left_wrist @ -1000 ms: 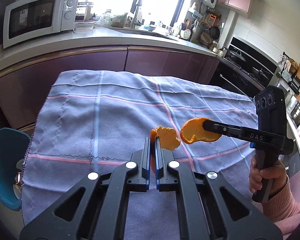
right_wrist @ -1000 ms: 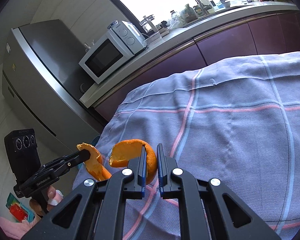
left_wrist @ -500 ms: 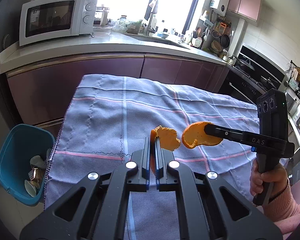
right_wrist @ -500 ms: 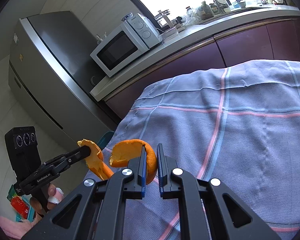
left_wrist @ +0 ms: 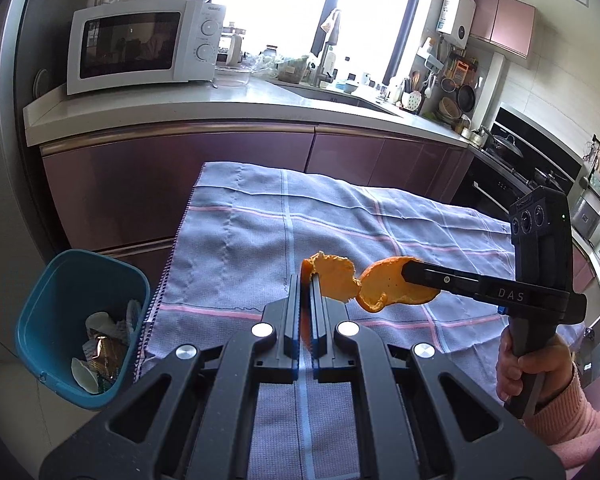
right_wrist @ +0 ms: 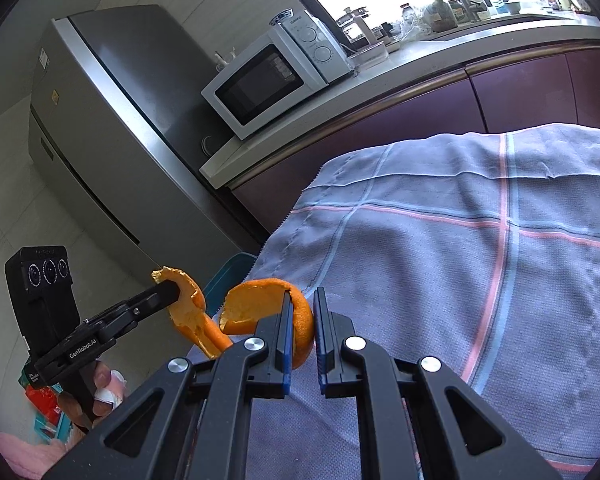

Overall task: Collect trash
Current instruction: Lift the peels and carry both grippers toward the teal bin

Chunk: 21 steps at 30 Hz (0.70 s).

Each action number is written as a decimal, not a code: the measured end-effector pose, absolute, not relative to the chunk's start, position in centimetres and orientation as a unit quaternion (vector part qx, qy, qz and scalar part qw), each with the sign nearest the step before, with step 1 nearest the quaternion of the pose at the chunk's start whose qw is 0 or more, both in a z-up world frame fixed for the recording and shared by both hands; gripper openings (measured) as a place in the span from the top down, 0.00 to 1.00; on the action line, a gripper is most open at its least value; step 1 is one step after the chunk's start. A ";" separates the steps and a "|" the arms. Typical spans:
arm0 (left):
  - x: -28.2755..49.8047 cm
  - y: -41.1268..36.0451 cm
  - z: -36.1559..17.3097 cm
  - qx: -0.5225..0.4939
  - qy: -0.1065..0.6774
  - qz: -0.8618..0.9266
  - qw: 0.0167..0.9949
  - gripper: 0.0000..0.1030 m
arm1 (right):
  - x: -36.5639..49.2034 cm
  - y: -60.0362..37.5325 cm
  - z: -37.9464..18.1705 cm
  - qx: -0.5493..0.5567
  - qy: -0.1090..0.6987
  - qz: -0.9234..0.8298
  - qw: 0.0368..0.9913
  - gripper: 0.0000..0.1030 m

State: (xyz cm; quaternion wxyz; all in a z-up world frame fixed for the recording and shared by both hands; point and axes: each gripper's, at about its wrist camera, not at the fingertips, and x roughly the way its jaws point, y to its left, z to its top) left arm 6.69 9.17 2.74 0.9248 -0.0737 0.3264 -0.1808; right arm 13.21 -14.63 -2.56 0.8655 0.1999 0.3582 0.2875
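2 pieces of orange peel are held in the air above the near left part of a tabletop (left_wrist: 379,232) covered by a grey-blue checked cloth. The left hand-held gripper (left_wrist: 308,312) is clamped shut on one curled orange peel (left_wrist: 333,278), which stands up between its fingers. The right hand-held gripper (right_wrist: 301,328) is pinched on the second orange peel (right_wrist: 260,304), a cupped piece with its pale inside showing. In the left wrist view the 2 peels look to touch or overlap at their edges; whether they really touch cannot be told.

Beside the tabletop's left edge, on the floor, stands a teal trash bin (left_wrist: 44,304) already holding paper, wrappers and shell-like scraps. A white microwave (left_wrist: 140,50) sits on the kitchen counter beyond the far edge.

Judged from this, the peels are on their way to the bin. The risks: each peel is gripped by a thin edge and could tear or slip out over the cloth; the 2 peels could snag; a release short of the bin's rim would drop peel on the floor.
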 end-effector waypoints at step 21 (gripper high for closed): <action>5.3 14.2 4.1 -0.087 0.306 -0.136 0.938 0.96 | 14.8 -9.5 -1.7 0.174 0.364 0.326 0.855 0.92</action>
